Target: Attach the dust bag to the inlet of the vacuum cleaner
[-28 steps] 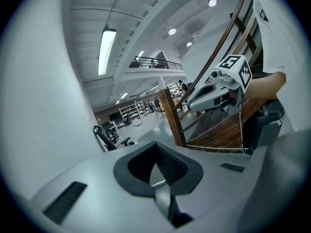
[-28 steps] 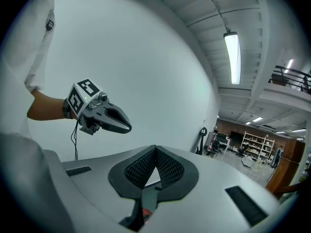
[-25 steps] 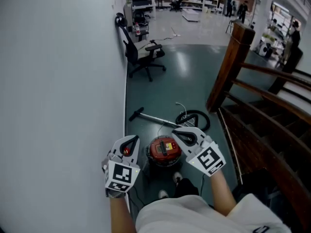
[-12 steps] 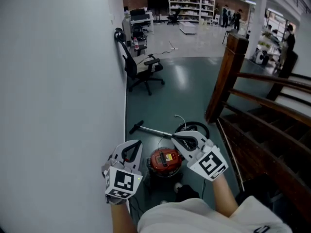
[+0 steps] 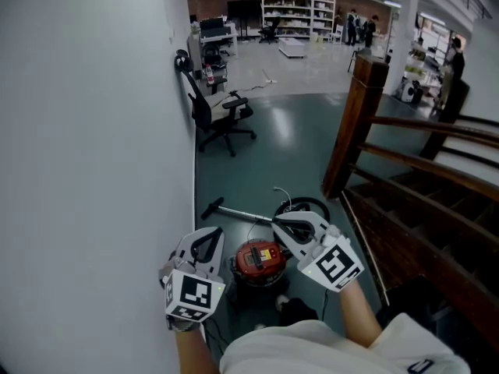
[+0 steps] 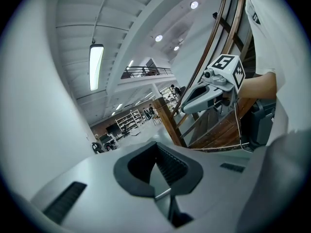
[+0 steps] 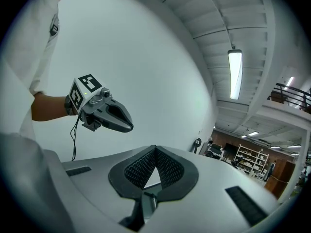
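Left tongs (image 5: pixel 209 232): pressed together with nothing in them (their own view shows the 2 ribbed pads meeting, with only the room past them). They hang close to the white wall (image 5: pixel 93 131), high over the floor, and point out across the room, not down.

Right tongs (image 5: pixel 279 220): pressed together too, and bare. They point the same way, side by side with the left pair.

Why held so: I think they are shut because nothing up here needs holding. Neither pair is aimed at the machine.

Vacuum cleaner (image 5: pixel 260 259): a small round machine with a red top. It stands on the green floor (image 5: pixel 288 146) by the person's feet, far below the 2 tongs. It is likely kept that close so it is easy to reach.

Dust bag: no view shows it. The red top looks to be on, so the bag may sit inside already, or it may lie somewhere out of sight. I cannot tell which.

Hose (image 5: pixel 308 206): a dark coil on the floor just behind the machine.

Pipe (image 5: pixel 242 211): it lies flat, slanting toward the wall, likely put down out of the way.

Stair post (image 5: pixel 349 123): brown wood, with rails running off to the right.

Chair (image 5: pixel 218 115): black, on wheels, against the wall.

Shelves (image 5: pixel 296 10): far back in the bright room, too small to read.
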The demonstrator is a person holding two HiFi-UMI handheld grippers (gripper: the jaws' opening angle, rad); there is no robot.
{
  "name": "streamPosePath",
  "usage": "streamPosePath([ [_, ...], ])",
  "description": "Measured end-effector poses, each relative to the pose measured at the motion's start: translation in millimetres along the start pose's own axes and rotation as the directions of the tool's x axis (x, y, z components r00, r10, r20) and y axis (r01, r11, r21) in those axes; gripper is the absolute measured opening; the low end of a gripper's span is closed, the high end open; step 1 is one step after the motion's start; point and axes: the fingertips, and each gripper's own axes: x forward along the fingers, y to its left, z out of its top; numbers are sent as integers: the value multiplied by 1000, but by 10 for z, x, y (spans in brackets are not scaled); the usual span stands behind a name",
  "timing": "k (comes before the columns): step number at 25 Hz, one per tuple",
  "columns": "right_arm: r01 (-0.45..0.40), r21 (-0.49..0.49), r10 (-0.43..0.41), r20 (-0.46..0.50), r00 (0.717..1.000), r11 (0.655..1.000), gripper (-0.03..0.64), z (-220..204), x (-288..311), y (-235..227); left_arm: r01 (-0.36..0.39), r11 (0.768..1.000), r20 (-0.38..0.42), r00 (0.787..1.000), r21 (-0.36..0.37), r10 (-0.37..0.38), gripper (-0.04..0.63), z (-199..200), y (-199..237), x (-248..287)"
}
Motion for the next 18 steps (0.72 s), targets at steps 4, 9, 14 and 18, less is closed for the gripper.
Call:
streamPosePath([
  [4, 2, 2, -2, -1, 1000, 1000, 28, 0, -26, 8, 10, 1000, 4, 1000, -2, -10, 2, 7, -43, 13],
  [9, 0, 3, 0, -1, 1000, 1000, 28, 4, -14, 34, 15, 1000, 4, 1000, -6, -15, 2, -12, -58, 2],
  [14, -6, 0, 6, -8, 1000, 1000, 28, 4, -33, 72, 21, 1000, 2, 1000, -6, -21, 2, -3, -91, -21],
  [18, 0, 1, 0, -9, 1000, 1000, 28, -17, -59, 70, 23, 1000, 1, 1000, -10, -23, 2, -11, -124, -22],
])
